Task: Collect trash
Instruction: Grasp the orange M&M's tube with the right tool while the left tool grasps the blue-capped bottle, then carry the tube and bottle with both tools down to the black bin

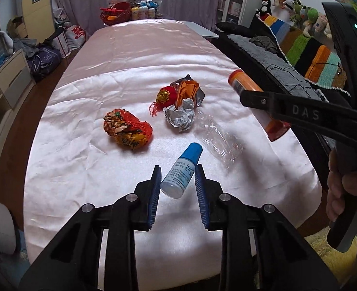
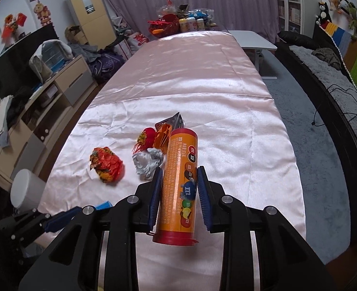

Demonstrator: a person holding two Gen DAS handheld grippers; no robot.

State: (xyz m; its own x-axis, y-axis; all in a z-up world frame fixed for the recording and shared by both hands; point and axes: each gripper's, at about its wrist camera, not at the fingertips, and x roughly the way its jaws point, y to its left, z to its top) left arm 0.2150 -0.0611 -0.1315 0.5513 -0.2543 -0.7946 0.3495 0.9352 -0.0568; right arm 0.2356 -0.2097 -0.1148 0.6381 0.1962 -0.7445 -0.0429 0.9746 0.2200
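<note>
The tall orange M&M's candy tube with a red cap (image 2: 179, 186) sits lengthwise along the fingers of the right hand-held gripper (image 2: 179, 189), red cap toward the camera, far end pointing away down the pink satin-covered bench (image 2: 202, 84). That gripper pinches it on both sides, blue pads pressed to the tube, lifted off the cloth. From the left view the same tube (image 1: 248, 86) hangs over the bench's right edge.

The left hand-held gripper (image 1: 177, 181) is spread, its fingers either side of one small white bottle with a blue cap (image 1: 181, 172) that lies on the cloth, cap pointing away and slightly right. The left pad stands clear of it; whether the right pad touches, I cannot tell.

Counting the rest on the bench: one crumpled red-and-orange wrapper ball (image 1: 127, 131), one crumpled silver foil ball (image 1: 179, 117), one red tasselled ornament (image 1: 165, 95) beside one orange-and-silver foil packet (image 1: 189, 89), and one clear crushed plastic bottle (image 1: 217, 138).
</note>
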